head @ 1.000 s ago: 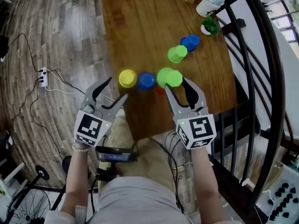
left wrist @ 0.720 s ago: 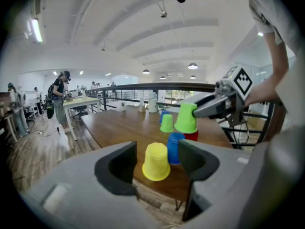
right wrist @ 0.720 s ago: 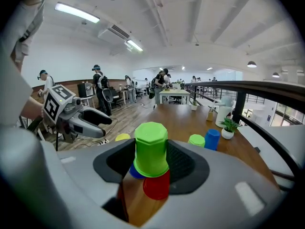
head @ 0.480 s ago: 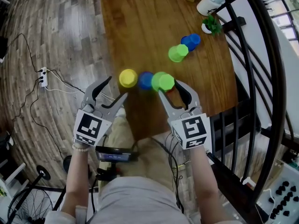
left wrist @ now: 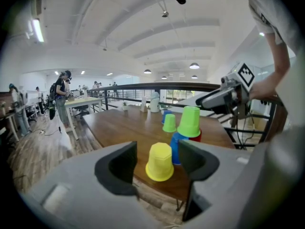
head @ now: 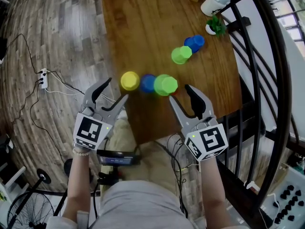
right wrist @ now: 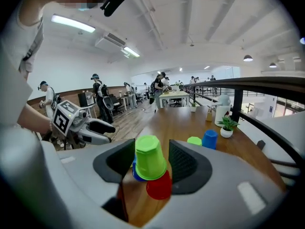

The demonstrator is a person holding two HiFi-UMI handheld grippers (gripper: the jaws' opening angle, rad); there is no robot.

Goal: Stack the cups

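Near the table's (head: 143, 23) front edge, three upside-down cups stand in a row: yellow (head: 129, 80), blue (head: 148, 83), and a green cup (head: 166, 85) resting tilted on a red cup (right wrist: 159, 186). Farther back are a second green cup (head: 181, 55) and a second blue cup (head: 194, 43). My right gripper (head: 180, 93) is open just short of the green-on-red pair, and the green cup (right wrist: 150, 156) shows between its jaws without touching them. My left gripper (head: 114, 90) is open and empty before the table edge, facing the yellow cup (left wrist: 159, 161).
A small potted plant (head: 215, 26) and white jugs (head: 213, 1) stand at the table's far right corner. A black railing (head: 259, 80) runs along the right side. On the wooden floor at the left lie a power strip (head: 44, 78) and cables.
The green cup, between the right gripper's jaws a second ago, shifted slightly left and now sits on the red cup. The right gripper then drew back toward me. The left gripper stayed still.
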